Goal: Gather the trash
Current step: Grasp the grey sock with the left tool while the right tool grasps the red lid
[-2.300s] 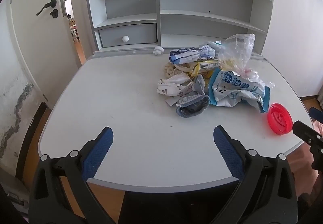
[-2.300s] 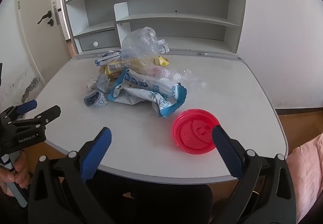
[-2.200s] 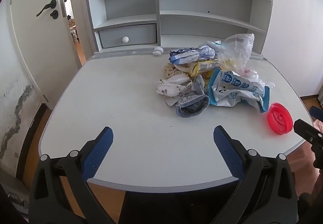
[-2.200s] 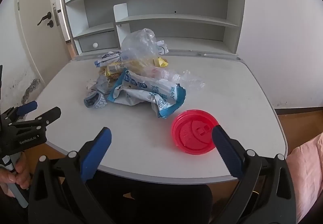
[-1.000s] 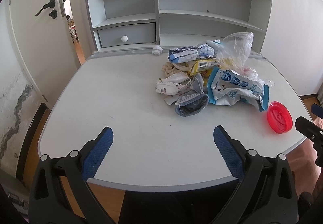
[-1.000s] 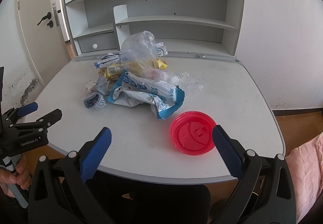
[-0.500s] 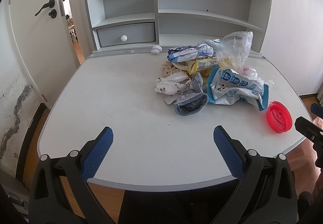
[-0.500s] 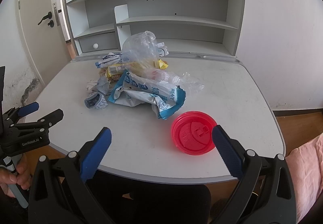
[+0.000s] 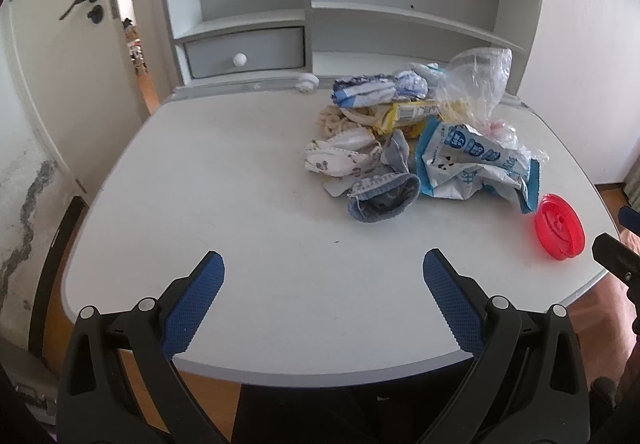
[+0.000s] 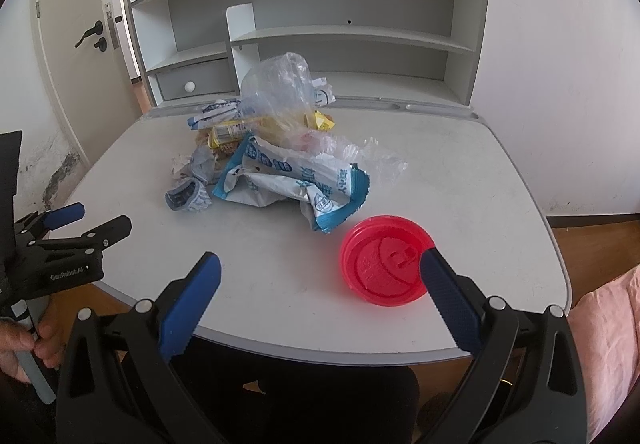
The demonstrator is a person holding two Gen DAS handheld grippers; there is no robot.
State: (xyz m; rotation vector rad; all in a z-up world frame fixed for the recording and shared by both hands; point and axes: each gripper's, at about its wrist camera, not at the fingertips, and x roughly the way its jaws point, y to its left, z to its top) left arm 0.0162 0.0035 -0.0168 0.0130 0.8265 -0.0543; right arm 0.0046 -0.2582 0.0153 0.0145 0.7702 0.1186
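A heap of trash lies on the white desk point(image 9: 224, 203): a blue-and-white snack bag point(image 9: 472, 167) point(image 10: 296, 179), a clear plastic bag point(image 9: 476, 79) point(image 10: 276, 91), a yellow wrapper point(image 9: 408, 113), a crumpled white mask point(image 9: 340, 159) and a grey sock point(image 9: 384, 199) point(image 10: 188, 197). A red plastic lid point(image 9: 559, 231) point(image 10: 386, 262) sits alone near the desk's front right edge. My left gripper point(image 9: 323, 290) is open over the front edge, well short of the heap. My right gripper point(image 10: 320, 290) is open, its right finger just in front of the lid.
A grey shelf unit point(image 9: 360, 23) with a small drawer point(image 9: 244, 53) stands at the back of the desk. A white door point(image 9: 60, 43) is at the left. A dark chair back point(image 10: 288, 400) sits below the front edge. Pink fabric point(image 10: 608, 348) lies at the right.
Both grippers have drifted slightly; the trash and lid lie where they were. Both stay open.
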